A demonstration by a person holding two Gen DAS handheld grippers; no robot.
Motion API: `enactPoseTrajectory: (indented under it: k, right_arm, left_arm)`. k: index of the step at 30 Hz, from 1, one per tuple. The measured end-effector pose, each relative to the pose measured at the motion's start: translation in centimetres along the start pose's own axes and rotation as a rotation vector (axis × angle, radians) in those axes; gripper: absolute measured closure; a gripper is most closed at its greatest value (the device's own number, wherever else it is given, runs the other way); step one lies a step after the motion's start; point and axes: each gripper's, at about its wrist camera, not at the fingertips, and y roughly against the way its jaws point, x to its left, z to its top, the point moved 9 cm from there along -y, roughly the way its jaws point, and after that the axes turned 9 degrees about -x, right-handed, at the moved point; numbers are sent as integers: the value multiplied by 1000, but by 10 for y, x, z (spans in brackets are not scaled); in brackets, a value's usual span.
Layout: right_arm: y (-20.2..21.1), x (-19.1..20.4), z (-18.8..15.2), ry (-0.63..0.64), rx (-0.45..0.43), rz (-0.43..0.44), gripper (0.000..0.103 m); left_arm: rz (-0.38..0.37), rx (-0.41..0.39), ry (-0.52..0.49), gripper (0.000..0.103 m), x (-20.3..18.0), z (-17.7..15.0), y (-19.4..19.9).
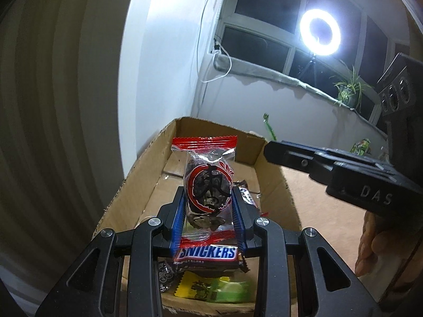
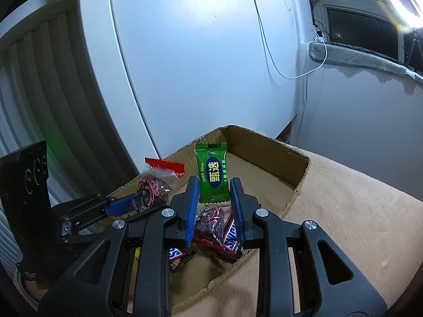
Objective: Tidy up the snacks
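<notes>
My left gripper (image 1: 208, 192) is shut on a clear packet with red ends (image 1: 207, 185) holding dark dried fruit. It holds the packet upright over an open cardboard box (image 1: 275, 182). A Snickers bar (image 1: 207, 255) and a yellow-green packet (image 1: 211, 288) lie in the box below it. My right gripper (image 2: 214, 182) is shut on a green candy packet (image 2: 212, 175), upright above the same box (image 2: 293, 163). More Snickers bars (image 2: 231, 240) lie under it. In the right wrist view the left gripper (image 2: 127, 203) with its red-ended packet (image 2: 153, 185) is just to the left. The right gripper (image 1: 269, 149) reaches in from the right of the left wrist view.
The box sits on a beige plush surface (image 2: 343, 224) against a white wall (image 2: 198, 66). Another green packet (image 1: 361, 145) lies on the surface beyond the box. A ring light (image 1: 320, 33) and a potted plant (image 1: 349, 89) stand at the window. A person's hand (image 1: 370, 245) shows at the right.
</notes>
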Motion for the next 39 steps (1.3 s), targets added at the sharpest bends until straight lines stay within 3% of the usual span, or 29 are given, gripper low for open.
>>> enactPoseTrajectory:
  k: [5, 6, 8, 10, 15, 24, 39]
  right_arm:
    - [-7, -2, 6, 0, -17, 2, 78]
    - [-9, -4, 10, -1, -35, 0, 77]
    - [-12, -8, 10, -10, -30, -11, 46]
    - [-4, -11, 10, -33, -56, -8, 41]
    - [11, -12, -1, -29, -60, -28, 41]
    - [25, -11, -6, -49, -63, -32, 41]
    - [50, -7, -12, -71, -82, -39, 31]
  left_arm:
    - [-3, 37, 20, 71, 5, -3, -13]
    - [0, 47, 24, 67, 6, -4, -16]
    - [13, 61, 34, 47, 10, -7, -19]
    - [-6, 59, 26, 39, 7, -8, -14]
    - [23, 14, -20, 25, 3, -3, 3]
    - [27, -23, -33, 25, 2, 11, 14]
    - [24, -44, -55, 25, -12, 13, 23]
